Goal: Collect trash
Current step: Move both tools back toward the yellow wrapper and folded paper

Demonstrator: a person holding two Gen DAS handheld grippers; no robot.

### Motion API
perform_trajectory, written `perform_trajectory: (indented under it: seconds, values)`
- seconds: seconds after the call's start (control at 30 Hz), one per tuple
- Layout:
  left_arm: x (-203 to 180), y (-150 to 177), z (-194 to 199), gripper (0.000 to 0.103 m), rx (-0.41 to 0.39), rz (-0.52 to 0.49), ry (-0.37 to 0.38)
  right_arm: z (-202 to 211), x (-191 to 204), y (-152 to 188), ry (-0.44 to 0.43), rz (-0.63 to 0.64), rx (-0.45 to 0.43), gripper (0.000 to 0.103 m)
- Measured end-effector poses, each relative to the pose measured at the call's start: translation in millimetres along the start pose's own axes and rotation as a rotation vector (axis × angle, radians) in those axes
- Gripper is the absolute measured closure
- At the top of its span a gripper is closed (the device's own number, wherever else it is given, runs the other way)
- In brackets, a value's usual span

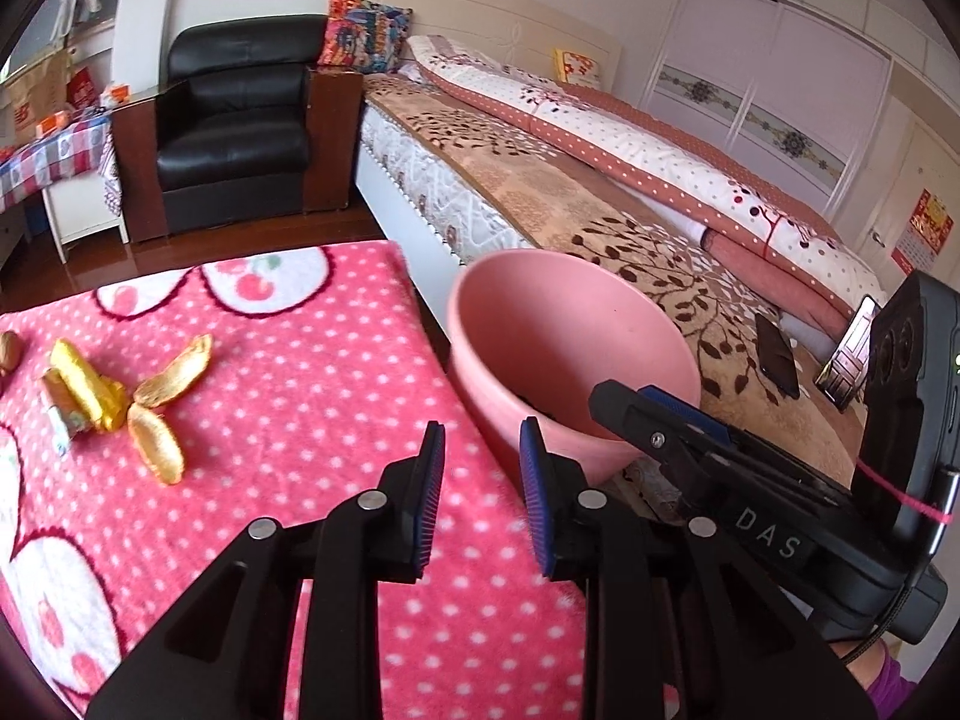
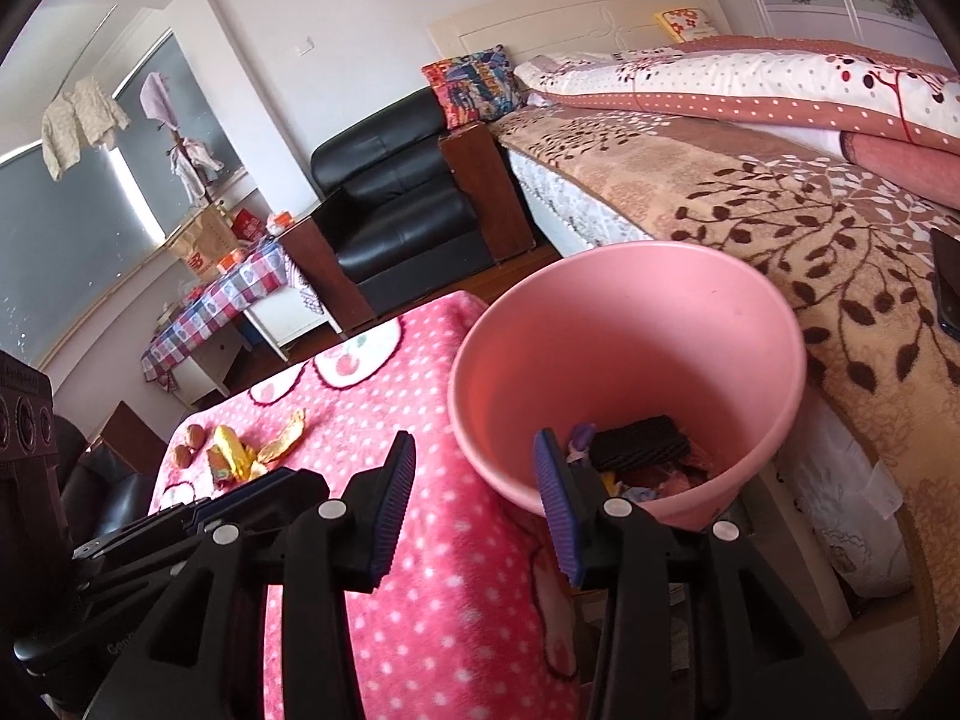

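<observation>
A pink bin (image 1: 558,324) stands between the pink dotted blanket (image 1: 312,360) and the bed. In the right wrist view the bin (image 2: 636,324) holds a black ridged piece (image 2: 639,447) and crumpled wrappers. Orange peels (image 1: 174,372) and a gold wrapper (image 1: 90,390) lie on the blanket at the left; the peels (image 2: 282,441) and two walnuts (image 2: 187,445) also show there. My left gripper (image 1: 482,438) is open and empty above the blanket's right edge, next to the bin. My right gripper (image 2: 474,444) is open and empty at the bin's near rim.
A bed (image 1: 600,198) with a leaf-patterned cover fills the right side, with a dark phone (image 1: 777,354) on it. A black armchair (image 1: 234,126) stands behind the blanket. A small table with a checked cloth (image 2: 222,306) is at the far left.
</observation>
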State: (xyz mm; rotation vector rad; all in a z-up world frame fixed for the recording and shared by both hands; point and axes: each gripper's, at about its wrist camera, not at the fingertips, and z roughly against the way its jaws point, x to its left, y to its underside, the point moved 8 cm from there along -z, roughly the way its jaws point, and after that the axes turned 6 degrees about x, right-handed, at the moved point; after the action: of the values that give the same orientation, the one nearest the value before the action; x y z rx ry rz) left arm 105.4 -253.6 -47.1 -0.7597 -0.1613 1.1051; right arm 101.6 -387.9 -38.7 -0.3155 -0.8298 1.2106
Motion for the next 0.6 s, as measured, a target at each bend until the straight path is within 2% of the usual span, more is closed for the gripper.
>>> perform_trajectory:
  seconds: [0.27,0.6]
  values:
    - [46.8,7.9,27.3,0.077,-0.042,0.078,-0.065,-11.0,42.6,16.4,-0.048,0.066,0.048,0.062]
    - [138.3,28.4,58.8,0.077,-0.074,0.242,-0.182,-33.9,93.3,31.4,-0.096,0.153,0.113,0.062]
